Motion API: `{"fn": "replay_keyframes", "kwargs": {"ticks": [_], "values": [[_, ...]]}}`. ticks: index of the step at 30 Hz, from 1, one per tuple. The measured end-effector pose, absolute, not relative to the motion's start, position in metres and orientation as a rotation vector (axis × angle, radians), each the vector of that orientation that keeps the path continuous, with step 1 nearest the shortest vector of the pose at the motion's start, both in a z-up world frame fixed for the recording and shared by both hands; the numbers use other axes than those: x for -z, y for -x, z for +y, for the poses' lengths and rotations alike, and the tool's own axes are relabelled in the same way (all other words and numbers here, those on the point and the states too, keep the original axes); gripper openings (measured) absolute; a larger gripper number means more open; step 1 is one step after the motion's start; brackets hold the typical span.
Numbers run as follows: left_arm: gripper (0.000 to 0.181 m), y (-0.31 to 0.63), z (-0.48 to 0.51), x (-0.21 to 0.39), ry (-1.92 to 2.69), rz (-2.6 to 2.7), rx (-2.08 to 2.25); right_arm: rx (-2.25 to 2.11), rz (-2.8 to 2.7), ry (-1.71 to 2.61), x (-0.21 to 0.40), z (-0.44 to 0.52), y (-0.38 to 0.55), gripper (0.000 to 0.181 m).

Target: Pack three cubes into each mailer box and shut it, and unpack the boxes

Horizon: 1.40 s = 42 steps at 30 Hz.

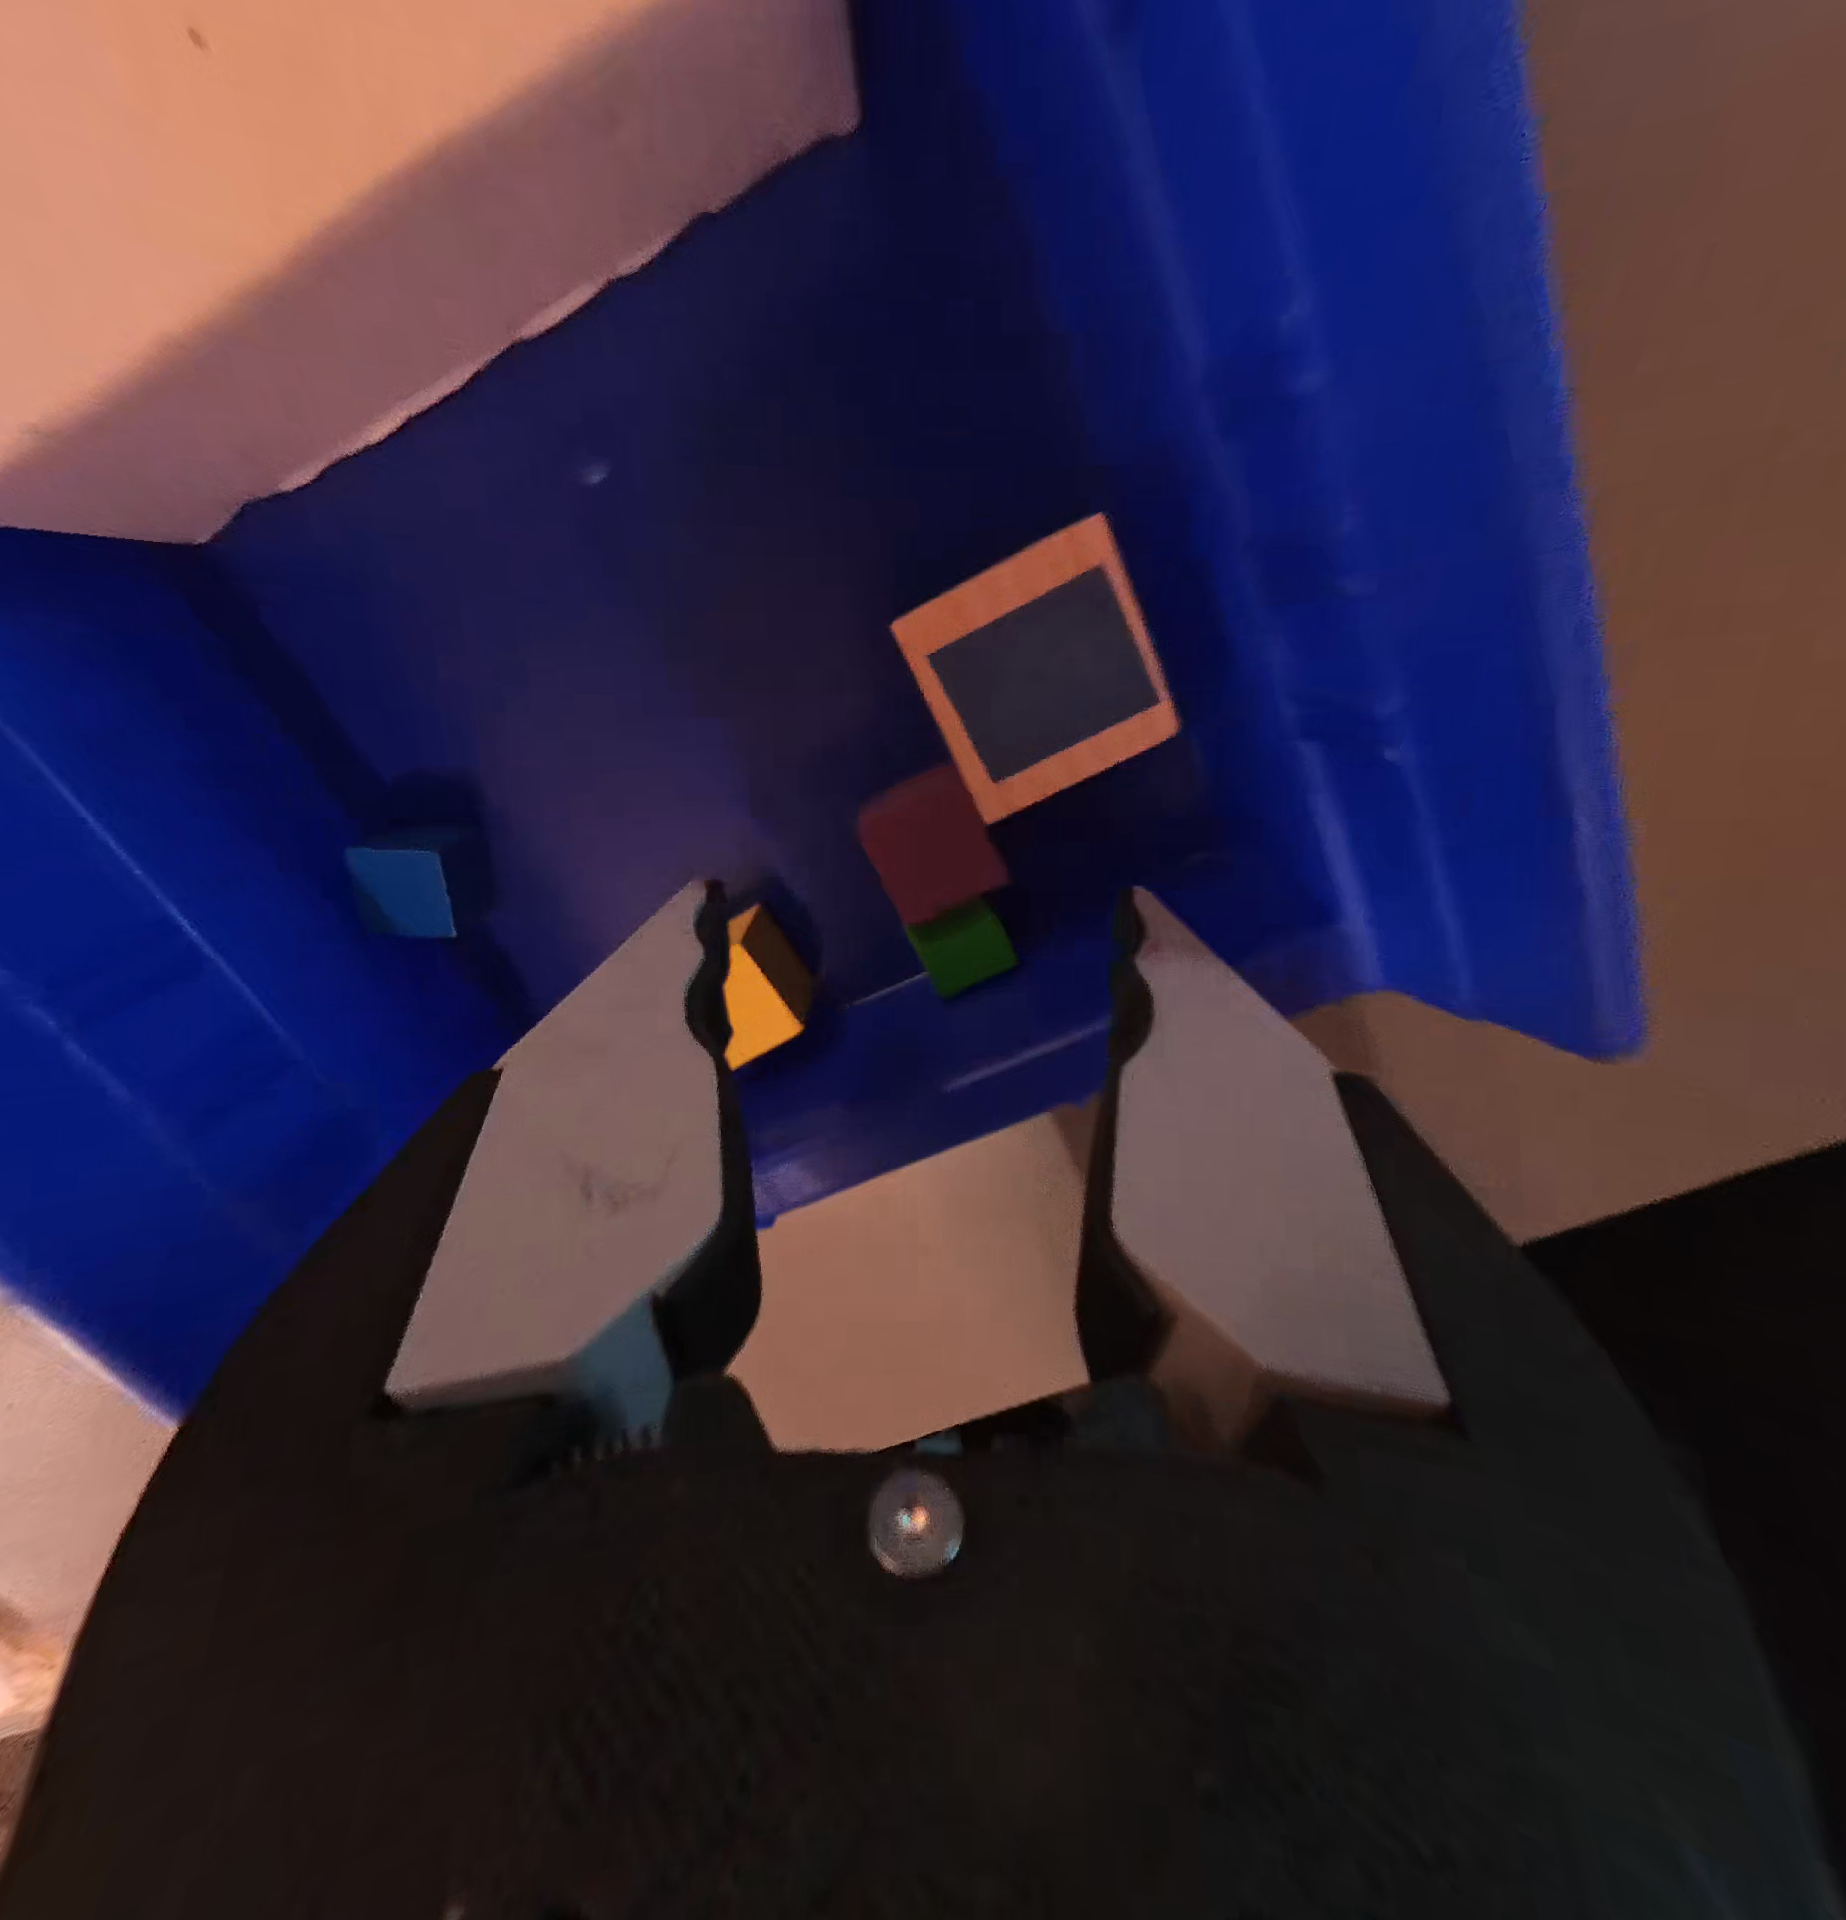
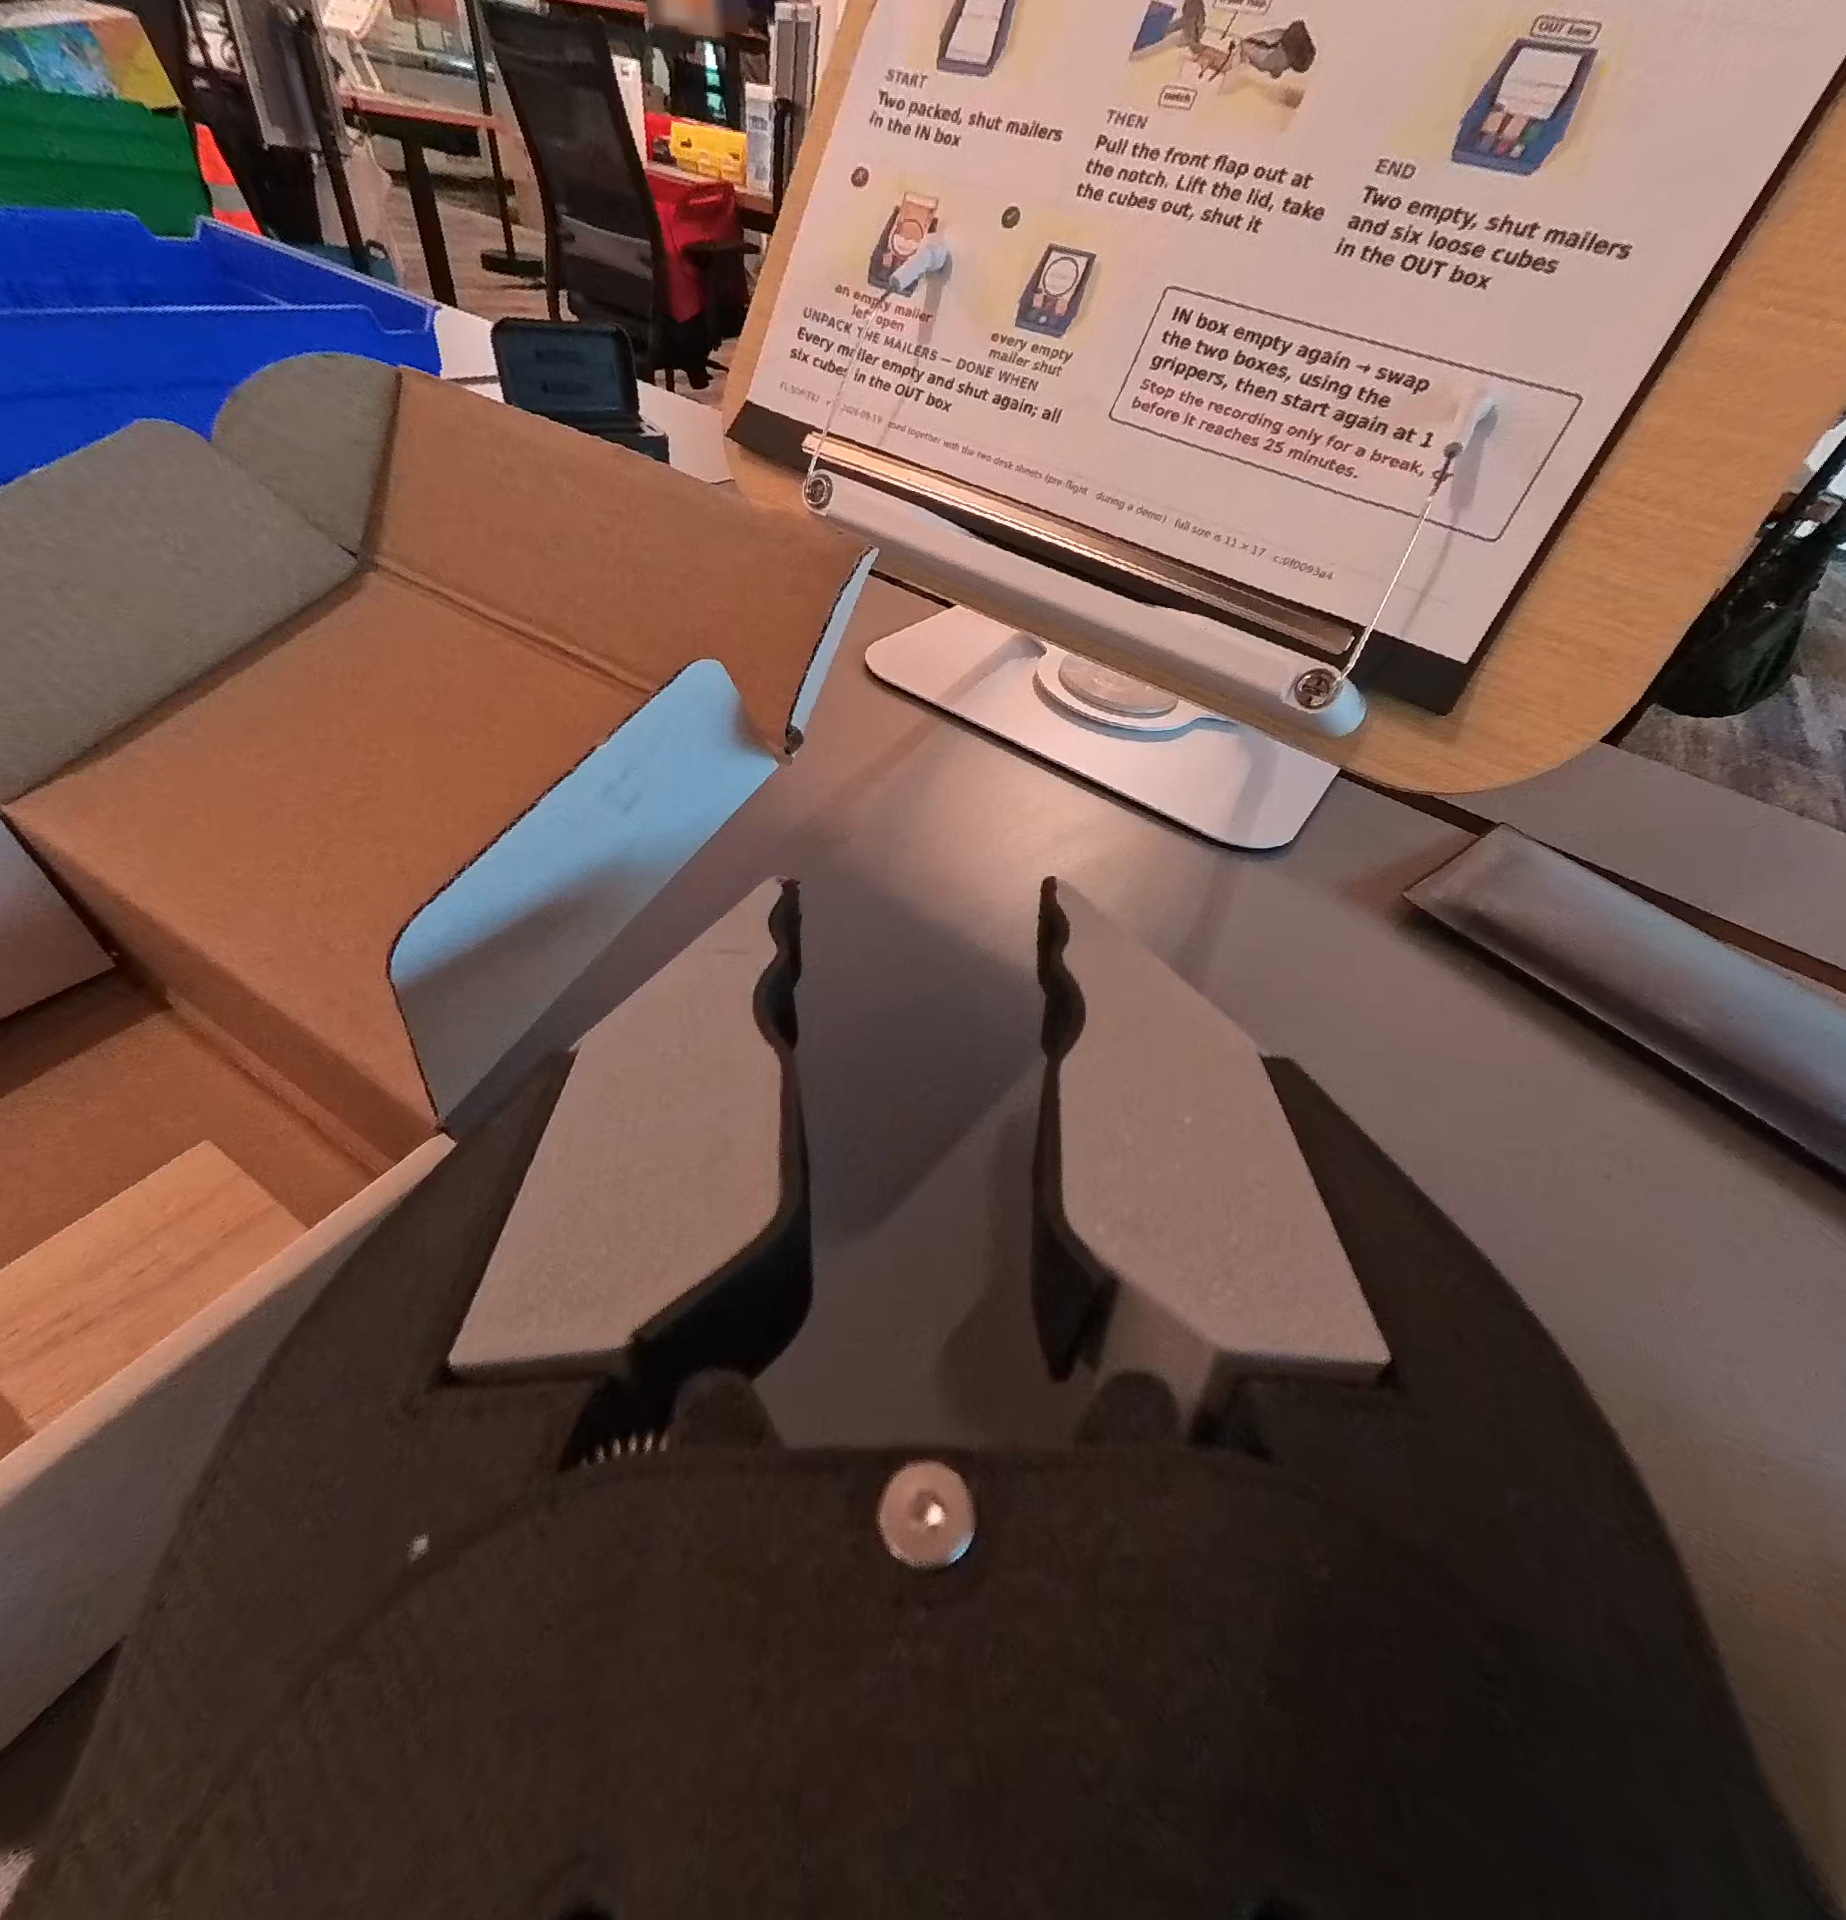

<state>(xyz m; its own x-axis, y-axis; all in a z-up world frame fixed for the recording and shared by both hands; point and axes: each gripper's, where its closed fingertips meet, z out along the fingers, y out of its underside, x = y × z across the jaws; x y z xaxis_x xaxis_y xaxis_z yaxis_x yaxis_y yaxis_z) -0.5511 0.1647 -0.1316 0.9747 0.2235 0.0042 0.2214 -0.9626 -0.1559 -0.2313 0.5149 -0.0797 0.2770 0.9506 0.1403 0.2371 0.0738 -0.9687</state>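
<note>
Blue bin (image 1: 1262, 436) walls frame loose cubes as the left gripper (image 1: 919, 914), jaws apart and empty, is aimed at the yellow cube (image 1: 763, 987); the right gripper (image 2: 914, 894), also parted, is parked beside the opened mailer box (image 2: 306, 790).

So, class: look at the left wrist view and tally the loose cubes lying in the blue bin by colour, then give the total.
Blue cube: 1
Yellow cube: 1
Dark red cube: 1
Green cube: 1
Total: 4 cubes in the blue bin
</note>
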Motion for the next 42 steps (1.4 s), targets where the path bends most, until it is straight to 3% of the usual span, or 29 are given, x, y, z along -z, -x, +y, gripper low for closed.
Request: {"fn": "replay_keyframes", "kwargs": {"ticks": [3, 9, 17, 24, 33, 37, 42], "values": [[0.069, 0.548, 0.164, 0.148, 3.017, -0.335, 0.012, -0.801, -1.184, 1.413, 0.078, 0.516, 0.231, 0.043], [0.037, 0.548, 0.162, 0.167, 3.084, -0.277, 0.031, -0.796, -1.188, 1.41, 0.077, 0.515, 0.231, 0.043], [0.036, 0.559, 0.156, 0.146, 3.063, -0.205, -0.157, -0.794, -1.191, 1.401, 0.076, 0.514, 0.231, 0.042], [0.036, 0.559, 0.165, 0.084, 2.901, -0.134, -0.397, -0.785, -1.195, 1.398, 0.076, 0.513, 0.231, 0.042], [0.036, 0.385, 0.259, 0.017, 2.521, 0.75, -0.434, -0.77, -1.2, 1.4, 0.078, 0.514, 0.232, 0.041], [0.036, 0.297, 0.293, 0.041, 2.469, 1.034, -0.315, -0.778, -1.18, 1.402, 0.075, 0.516, 0.229, 0.041], [0.036, 0.253, 0.323, 0.102, 2.57, 1.264, -0.252, -0.787, -1.171, 1.401, 0.074, 0.516, 0.228, 0.041]]}}
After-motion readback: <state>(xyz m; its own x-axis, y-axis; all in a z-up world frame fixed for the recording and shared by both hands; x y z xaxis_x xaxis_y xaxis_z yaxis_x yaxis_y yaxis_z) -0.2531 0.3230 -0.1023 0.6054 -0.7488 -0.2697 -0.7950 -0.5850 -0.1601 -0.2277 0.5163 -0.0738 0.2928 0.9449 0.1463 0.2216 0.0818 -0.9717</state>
